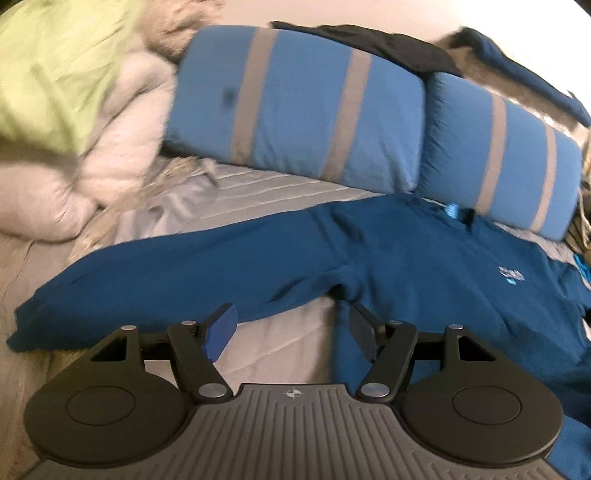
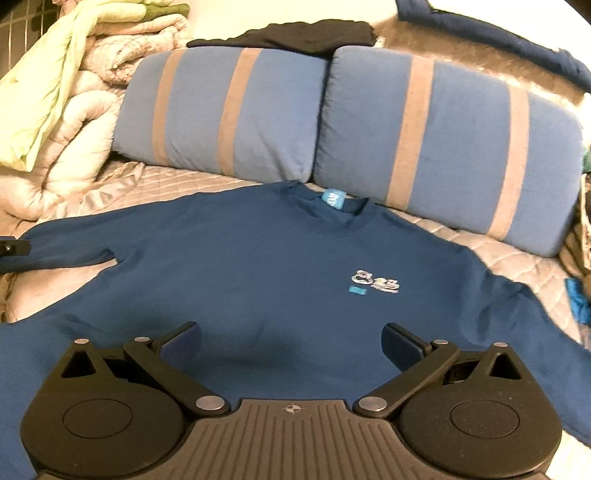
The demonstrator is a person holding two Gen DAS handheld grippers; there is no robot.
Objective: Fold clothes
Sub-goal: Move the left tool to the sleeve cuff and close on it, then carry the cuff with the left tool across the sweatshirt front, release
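A dark blue long-sleeved sweatshirt (image 2: 258, 266) lies spread flat, front up, on the bed, collar toward the pillows, with a small pale logo (image 2: 376, 283) on its chest. In the left wrist view its left sleeve (image 1: 155, 273) stretches out to the left. My left gripper (image 1: 291, 332) hovers open above the armpit area, nothing between its fingers (image 1: 221, 330). Over the lower front of the sweatshirt my right gripper (image 2: 291, 347) stands wide open and empty. A bit of the left gripper shows at the right wrist view's left edge (image 2: 13, 246).
Two blue pillows with tan stripes (image 2: 229, 110) (image 2: 450, 140) lean behind the collar. A black garment (image 2: 295, 35) lies on top of them. A crumpled pale quilt with a green cover (image 2: 74, 103) is piled at the left. The quilted bedspread (image 2: 177, 184) shows around the sweatshirt.
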